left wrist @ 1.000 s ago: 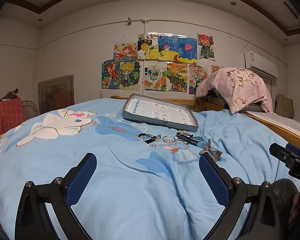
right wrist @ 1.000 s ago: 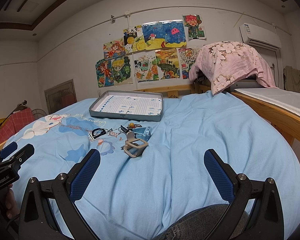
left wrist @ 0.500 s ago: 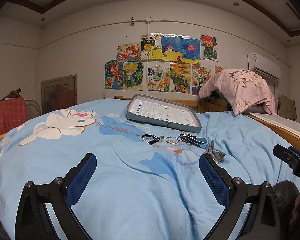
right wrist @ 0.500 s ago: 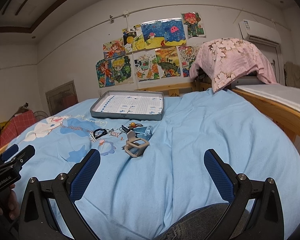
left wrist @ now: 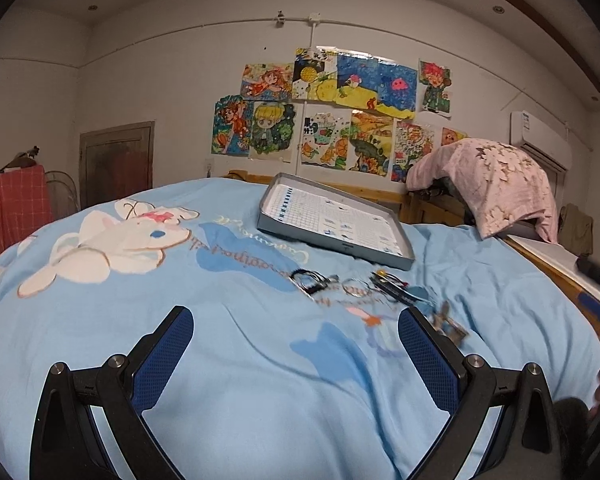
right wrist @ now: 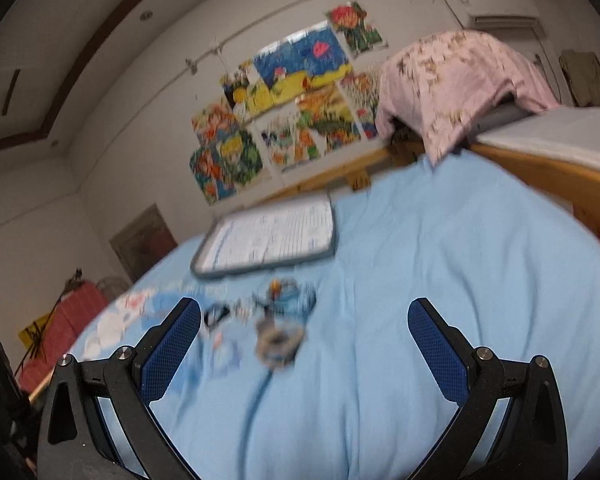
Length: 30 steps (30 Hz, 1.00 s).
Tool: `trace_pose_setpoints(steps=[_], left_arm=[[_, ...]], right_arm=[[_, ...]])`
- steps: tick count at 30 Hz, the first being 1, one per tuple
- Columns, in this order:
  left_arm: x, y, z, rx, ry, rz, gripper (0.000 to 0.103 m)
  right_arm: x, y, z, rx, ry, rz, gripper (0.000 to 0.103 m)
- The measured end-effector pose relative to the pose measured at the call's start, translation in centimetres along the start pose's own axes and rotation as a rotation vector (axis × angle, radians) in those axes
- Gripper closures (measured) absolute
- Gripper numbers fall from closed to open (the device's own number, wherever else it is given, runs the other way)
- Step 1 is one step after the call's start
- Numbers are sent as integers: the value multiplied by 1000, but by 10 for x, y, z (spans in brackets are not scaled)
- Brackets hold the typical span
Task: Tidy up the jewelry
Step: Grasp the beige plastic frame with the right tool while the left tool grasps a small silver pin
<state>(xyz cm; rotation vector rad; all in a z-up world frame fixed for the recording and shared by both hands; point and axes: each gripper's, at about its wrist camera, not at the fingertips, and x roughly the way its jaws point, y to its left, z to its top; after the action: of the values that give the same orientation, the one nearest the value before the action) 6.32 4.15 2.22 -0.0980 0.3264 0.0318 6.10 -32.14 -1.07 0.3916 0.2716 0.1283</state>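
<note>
Jewelry heap on the bed, tray waiting beyond it

The jewelry pile (left wrist: 356, 286) lies loose on the blue bedspread (left wrist: 220, 360), just in front of the grey tray (left wrist: 332, 220) — nothing in the tray yet. Left tool (left wrist: 296, 344) and right tool (right wrist: 304, 340) both hang spread wide and empty, short of the heap. Best to single out one edge piece — perhaps the black loop (left wrist: 310, 282) — and close low and slowly.

right view: motion-blurred throughout
jewelry pile (right wrist: 278, 320): pieces smeared, indistinguishable
right gripper (left wrist: 598, 280): blurred, cut off at frame edge
</note>
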Motion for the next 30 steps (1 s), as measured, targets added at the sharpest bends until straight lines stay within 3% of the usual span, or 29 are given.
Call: trace_pose_setpoints(steps=[6, 11, 15, 19, 22, 30], left_arm=[[40, 15, 29, -15, 18, 4, 0], [75, 31, 41, -68, 39, -1, 0], [107, 38, 45, -81, 72, -15, 0], [142, 35, 43, -79, 126, -66, 0], [159, 27, 39, -65, 149, -104, 0], [188, 5, 28, 5, 207, -156, 1]], right_arm=[[18, 30, 38, -98, -121, 20, 1], [43, 57, 49, -148, -152, 61, 1], [70, 66, 38, -168, -118, 80, 1], [96, 66, 16, -188, -72, 41, 1], [111, 64, -9, -189, -4, 9, 1], [136, 56, -28, -187, 158, -66, 1]])
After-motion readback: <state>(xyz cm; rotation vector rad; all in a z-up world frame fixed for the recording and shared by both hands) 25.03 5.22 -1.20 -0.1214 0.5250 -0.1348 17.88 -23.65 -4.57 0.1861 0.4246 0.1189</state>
